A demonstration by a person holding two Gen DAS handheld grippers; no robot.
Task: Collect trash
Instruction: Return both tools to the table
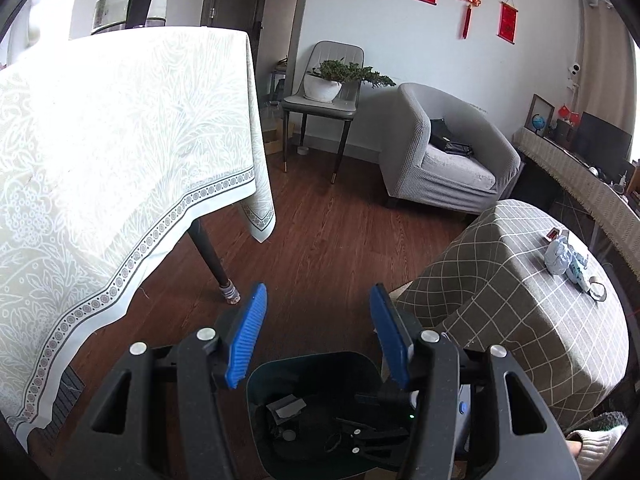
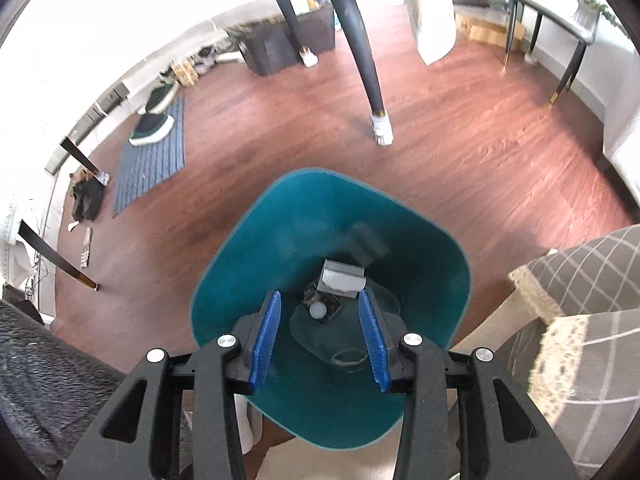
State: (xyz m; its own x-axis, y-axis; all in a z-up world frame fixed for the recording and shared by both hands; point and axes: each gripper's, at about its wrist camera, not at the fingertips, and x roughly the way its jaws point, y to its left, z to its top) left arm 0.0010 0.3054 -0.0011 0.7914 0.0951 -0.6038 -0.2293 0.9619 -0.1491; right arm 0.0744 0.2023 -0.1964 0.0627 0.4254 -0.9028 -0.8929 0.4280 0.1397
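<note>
Teal bin (image 2: 332,320) sits below your right hand-held gripper (image 2: 320,340), jaws parted and empty, grey scrap (image 2: 342,280) already inside; lift clear, send your equally empty left hand-held gripper (image 1: 316,336) for more trash

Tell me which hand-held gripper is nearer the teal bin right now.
Right. The right hand-held gripper hangs open directly over the teal bin's mouth, pointing down inside. The left hand-held gripper, also open, sits higher beside it, aimed across the floor.
</note>
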